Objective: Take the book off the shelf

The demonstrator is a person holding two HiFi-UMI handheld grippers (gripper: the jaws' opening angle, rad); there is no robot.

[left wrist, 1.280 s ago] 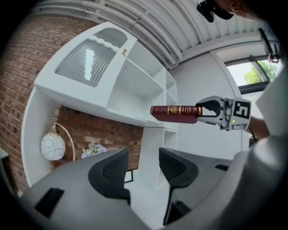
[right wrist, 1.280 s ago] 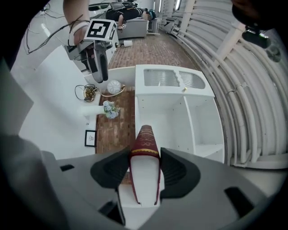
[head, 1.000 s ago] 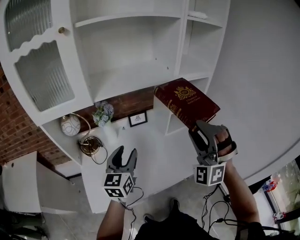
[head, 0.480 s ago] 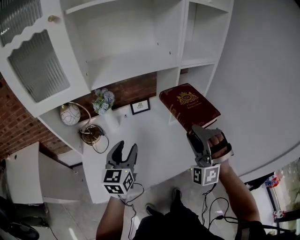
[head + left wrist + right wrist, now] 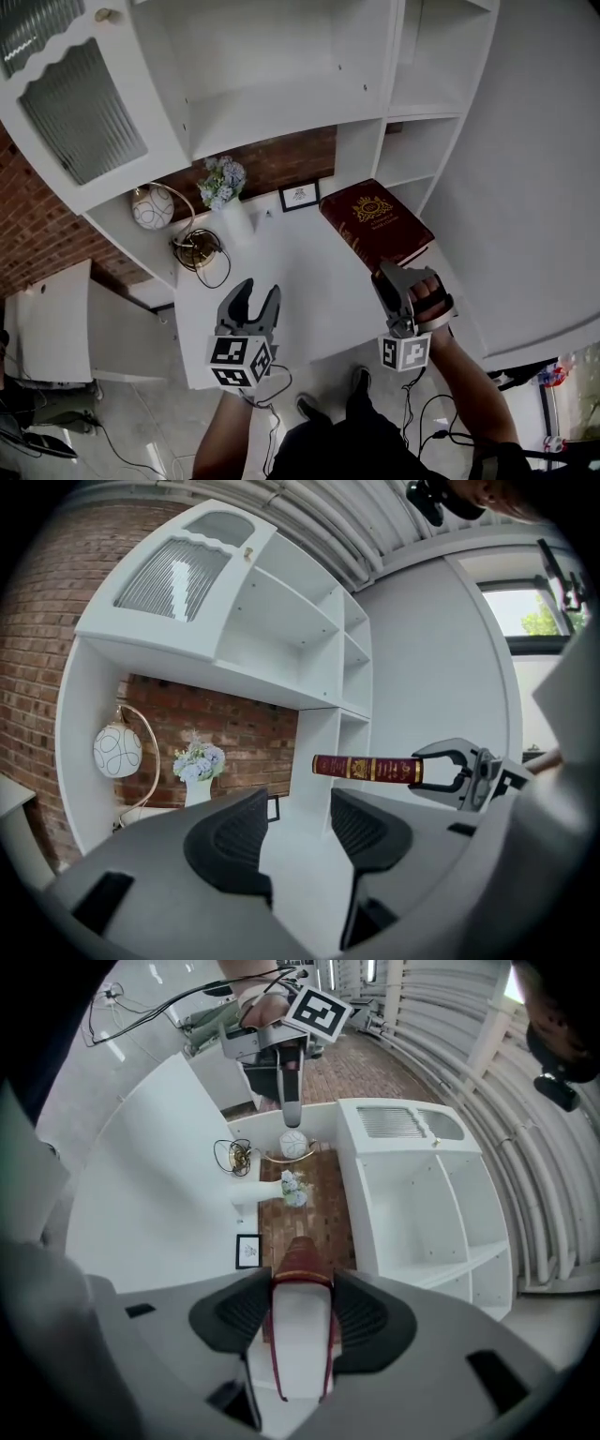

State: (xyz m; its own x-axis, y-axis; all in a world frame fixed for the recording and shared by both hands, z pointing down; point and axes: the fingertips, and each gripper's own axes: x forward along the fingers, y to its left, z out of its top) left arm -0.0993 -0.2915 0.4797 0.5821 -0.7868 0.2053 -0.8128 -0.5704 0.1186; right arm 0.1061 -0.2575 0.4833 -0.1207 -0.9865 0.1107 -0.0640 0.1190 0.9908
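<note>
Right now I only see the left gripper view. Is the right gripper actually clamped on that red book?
Observer: Yes. In the right gripper view, the right gripper has its jaws pressed on both covers of the book, page edges toward its camera.
Operator: Which way is the front cover facing?
Observer: Up. The head view shows its gold crest on top.

White shelf unit [image 5: 281,84], red-brick wall [image 5: 33,234]
</note>
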